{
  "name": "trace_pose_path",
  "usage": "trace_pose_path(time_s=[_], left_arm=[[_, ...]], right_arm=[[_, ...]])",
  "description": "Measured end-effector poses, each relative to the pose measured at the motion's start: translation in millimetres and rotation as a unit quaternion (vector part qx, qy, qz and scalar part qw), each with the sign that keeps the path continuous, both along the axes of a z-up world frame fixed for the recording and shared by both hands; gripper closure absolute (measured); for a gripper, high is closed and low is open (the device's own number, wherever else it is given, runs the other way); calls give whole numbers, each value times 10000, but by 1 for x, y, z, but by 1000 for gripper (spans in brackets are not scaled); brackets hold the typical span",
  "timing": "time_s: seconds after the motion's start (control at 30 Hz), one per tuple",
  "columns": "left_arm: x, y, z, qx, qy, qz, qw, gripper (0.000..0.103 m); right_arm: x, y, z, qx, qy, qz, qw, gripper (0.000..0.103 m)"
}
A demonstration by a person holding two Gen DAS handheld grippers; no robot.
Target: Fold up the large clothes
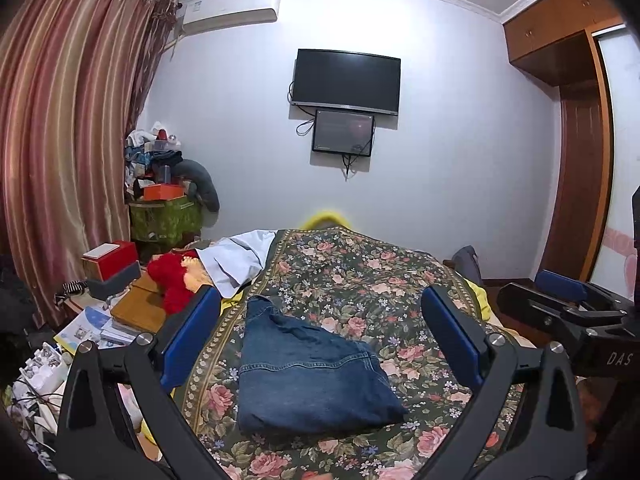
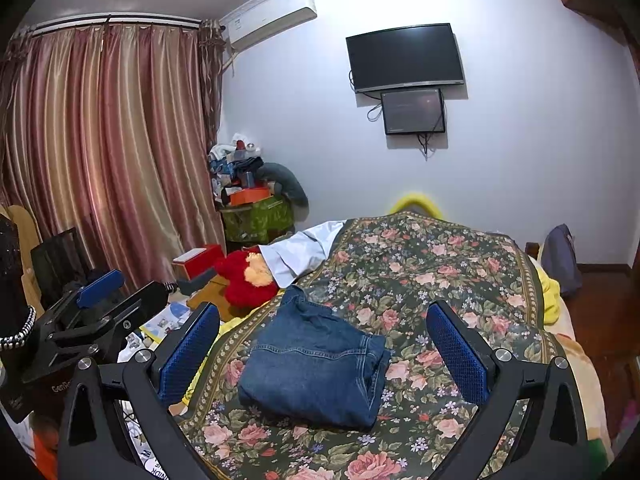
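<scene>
A pair of blue jeans (image 1: 308,372) lies folded into a compact stack on the floral bedspread (image 1: 360,276); it also shows in the right wrist view (image 2: 316,364). My left gripper (image 1: 320,308) is open and empty, held above and in front of the jeans. My right gripper (image 2: 324,320) is open and empty too, above the same stack. The right gripper shows at the right edge of the left wrist view (image 1: 568,304). The left gripper shows at the left of the right wrist view (image 2: 104,296).
A pale blue shirt (image 1: 236,260) and a red plush toy (image 1: 172,276) lie at the bed's far left. A cluttered bedside table (image 1: 100,320) with a red box stands left. Curtains (image 1: 60,140), a wall TV (image 1: 346,80) and a wooden wardrobe (image 1: 580,160) surround the bed.
</scene>
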State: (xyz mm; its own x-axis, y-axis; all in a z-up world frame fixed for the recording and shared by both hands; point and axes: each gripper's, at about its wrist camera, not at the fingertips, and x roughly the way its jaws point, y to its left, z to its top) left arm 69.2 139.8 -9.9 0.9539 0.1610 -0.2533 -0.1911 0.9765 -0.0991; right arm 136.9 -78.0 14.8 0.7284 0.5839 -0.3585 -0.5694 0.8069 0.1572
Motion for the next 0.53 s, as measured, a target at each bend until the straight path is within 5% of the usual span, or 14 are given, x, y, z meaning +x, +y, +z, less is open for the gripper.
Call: trace_pose_path(time_s=[0.53], left_arm=[[4, -3, -1, -98, 110, -156, 9998, 2]], right_arm=[[1, -2, -1, 17, 36, 6, 10000, 0]])
